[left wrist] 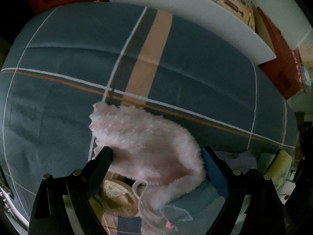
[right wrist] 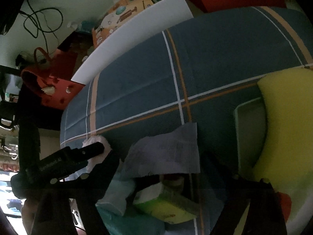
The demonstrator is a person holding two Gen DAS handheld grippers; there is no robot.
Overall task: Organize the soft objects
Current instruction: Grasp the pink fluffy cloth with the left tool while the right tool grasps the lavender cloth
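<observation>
A pink fluffy item (left wrist: pixel 144 143) lies on the blue plaid bedcover (left wrist: pixel 68 98). My left gripper (left wrist: pixel 156 154) points down over it, open wide, its fingers straddling the fluff at both edges. One left finger (right wrist: pixel 92 149) also shows in the right wrist view, with pink fluff (right wrist: pixel 105 145) around its tip. My right gripper (right wrist: pixel 162 158) is open over a lavender cloth (right wrist: pixel 166 150), which lies between its dark fingers. Below that cloth sit a yellow-green sponge (right wrist: pixel 166 207) and a mint cloth (right wrist: pixel 117 192).
A large yellow foam piece (right wrist: pixel 289 117) rests in a grey-rimmed tray (right wrist: pixel 237 129) at the right. A white foam board (left wrist: pixel 195 19) and red boxes (left wrist: pixel 279 68) border the bed's far side. A beige knitted thing (left wrist: pixel 119 193) lies under the pink item.
</observation>
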